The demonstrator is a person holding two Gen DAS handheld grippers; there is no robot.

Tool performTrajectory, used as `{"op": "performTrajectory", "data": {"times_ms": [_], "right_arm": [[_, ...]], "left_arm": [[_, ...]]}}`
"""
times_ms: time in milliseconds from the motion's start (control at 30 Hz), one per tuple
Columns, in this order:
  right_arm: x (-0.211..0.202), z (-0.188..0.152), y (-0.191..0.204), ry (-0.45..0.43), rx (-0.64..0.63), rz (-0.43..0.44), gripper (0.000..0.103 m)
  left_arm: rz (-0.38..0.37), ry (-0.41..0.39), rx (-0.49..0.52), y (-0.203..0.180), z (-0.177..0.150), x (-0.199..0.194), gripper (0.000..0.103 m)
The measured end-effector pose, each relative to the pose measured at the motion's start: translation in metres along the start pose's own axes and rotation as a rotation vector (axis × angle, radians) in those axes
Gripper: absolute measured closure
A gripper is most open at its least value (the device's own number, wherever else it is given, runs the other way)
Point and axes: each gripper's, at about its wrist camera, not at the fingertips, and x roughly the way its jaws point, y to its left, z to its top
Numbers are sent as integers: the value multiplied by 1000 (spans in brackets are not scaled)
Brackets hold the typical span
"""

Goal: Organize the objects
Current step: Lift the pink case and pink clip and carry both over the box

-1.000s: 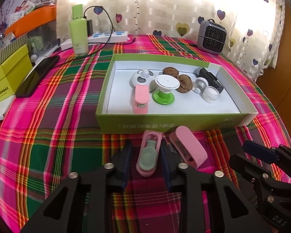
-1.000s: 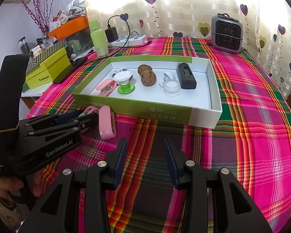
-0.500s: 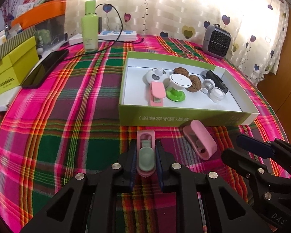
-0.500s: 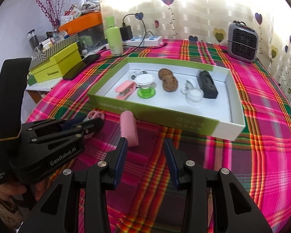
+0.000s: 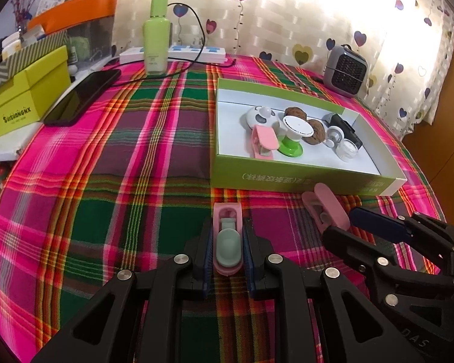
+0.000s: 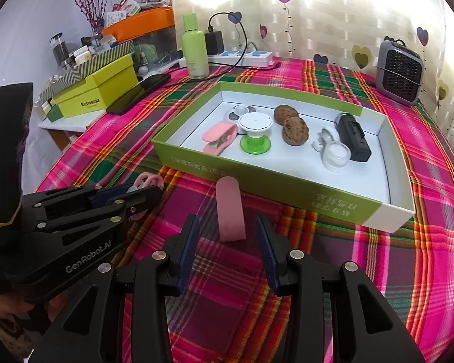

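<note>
While the left gripper (image 5: 227, 242) is pinching the pink-and-grey clip (image 5: 227, 236) between its pads, low over the plaid tablecloth (image 5: 121, 181) near the front edge, the step in hand is looking like the pick-up of the loose clips for the green box (image 5: 302, 178). That clip is sitting lengthwise between the fingers, its pink nose sticking out ahead toward the box's near wall. Next move, as I'm reading it: lifting clear of the cloth, carrying it over the near wall, and letting go on bare white floor at the box's near-right corner, since the left half is already crowded. The right gripper (image 6: 228, 242) is standing spread with nothing between the pads; the plain pink clip (image 6: 230, 208) is lying on the cloth just ahead of its fingertips, roughly centred on the gap, pointing at the box wall and stopping just short of it. That one is calling for a short push forward, then closing on the clip's long sides. Both grippers are working side by side, so the lift risks a bump. Farther back, inside the box, another pink clip (image 6: 219, 137), a white-and-green stand (image 6: 254, 133), two brown cookies (image 6: 290, 124), a small clear jar (image 6: 336, 155) and a black device (image 6: 352, 136) are already lying in a loose row toward the far wall.
</note>
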Motion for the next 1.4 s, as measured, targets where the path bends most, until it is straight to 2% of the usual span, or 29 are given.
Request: {"op": "performTrajectory", "data": {"times_ms": [333,900,1000,1133,1267,1400], "right_arm": [[17,7,4,35,-14,-15,63],[22,12,3,36,-18,-36,63],[21,12,2,35,-12,-49,70],[21,12,1,35,-9,-50,73],[20,11,-3,33,3,-54,83],[19,10,-4,32,7,-53,84]], "left_arm": [[-11,-1,-9,3,-1,-1,87],[-18,0,-14,4,-1,-1,87],[-19,0,-15,4,-1,-1,87],[-18,0,-14,4,-1,-1,87],[-18,0,-14,4,-1,0,87],[-19,0,-15,4,-1,0,87]]}}
